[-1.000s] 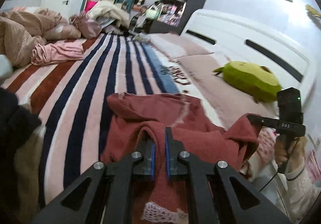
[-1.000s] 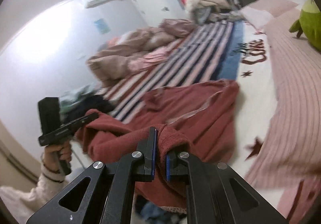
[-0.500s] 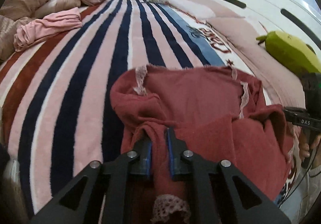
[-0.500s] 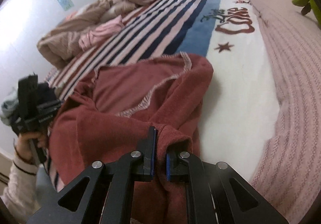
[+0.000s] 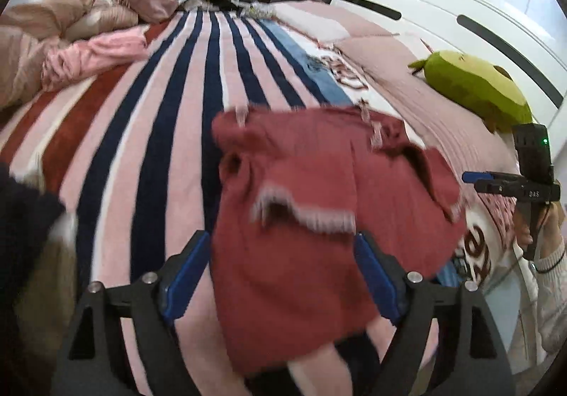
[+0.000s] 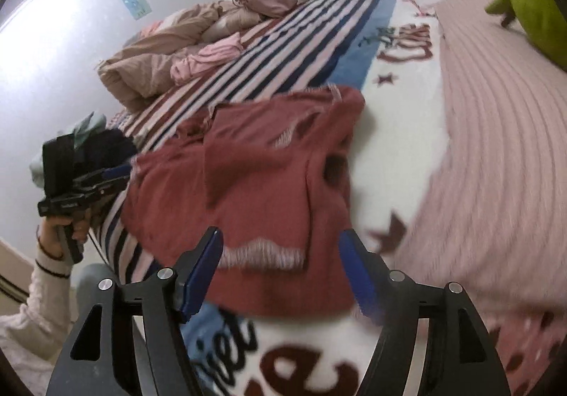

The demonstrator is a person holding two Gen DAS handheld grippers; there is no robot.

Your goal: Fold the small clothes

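A dark red knit garment [image 5: 301,218] with pale lace trim lies folded over on the striped blanket [image 5: 170,119]; it also shows in the right wrist view [image 6: 255,190]. My left gripper [image 5: 283,275] is open, its blue pads on either side of the garment's near edge, holding nothing. My right gripper [image 6: 283,272] is open above the garment's near hem, empty. Each gripper shows in the other's view: the right one [image 5: 471,178] at the garment's right side, the left one [image 6: 113,172] at its left side.
A green plush toy [image 5: 475,87] lies on the pink cover by the white headboard. A pink garment [image 5: 95,55] and a beige duvet [image 6: 159,52] lie at the blanket's left. Dark clothes [image 5: 24,218] are piled at the near left corner.
Both grippers have opened and let go of the red garment. Its lifted near edge has dropped forward onto the rest, lying folded. Both grippers have pulled back slightly.
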